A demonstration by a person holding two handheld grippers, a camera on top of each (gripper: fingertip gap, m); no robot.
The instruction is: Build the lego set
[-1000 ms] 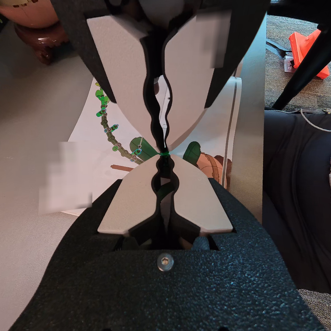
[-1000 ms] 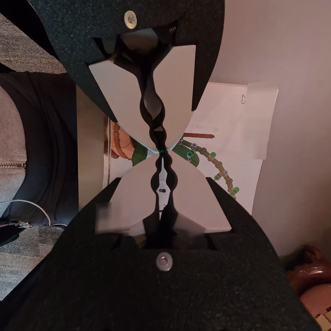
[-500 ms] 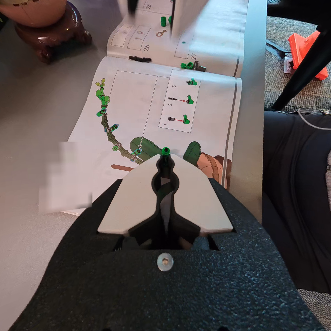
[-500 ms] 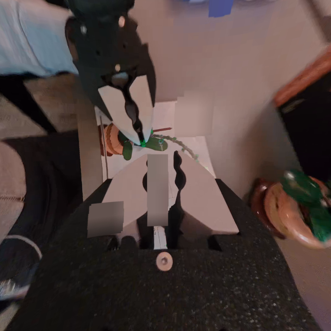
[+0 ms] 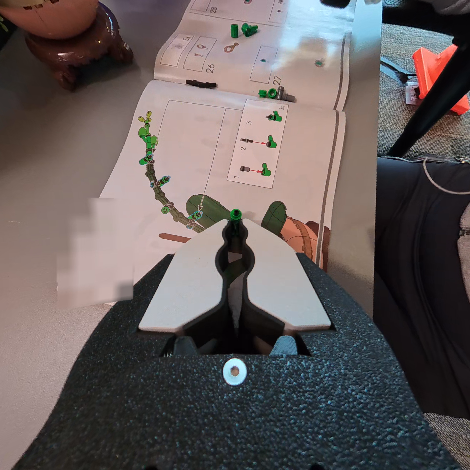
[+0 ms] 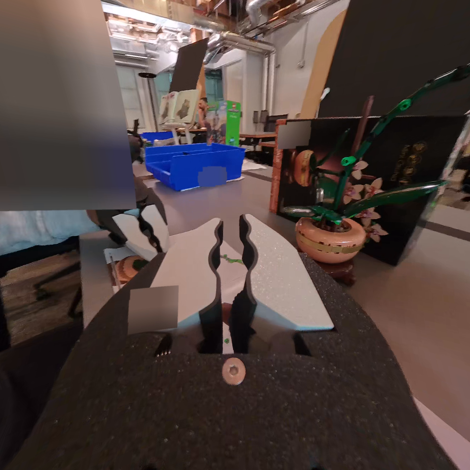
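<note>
Left gripper: jaws closed on small green connector piece, above open instruction booklet. Right gripper: jaws slightly apart, empty; brick orchid pot just right.

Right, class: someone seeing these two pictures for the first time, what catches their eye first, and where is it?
Probably the small green peg pinched at the tips of the left tongs, above an open instruction booklet on the grey table. In the right wrist view, the right tongs stand open and bare, with a brick-built orchid in a pink pot just to their right.
</note>
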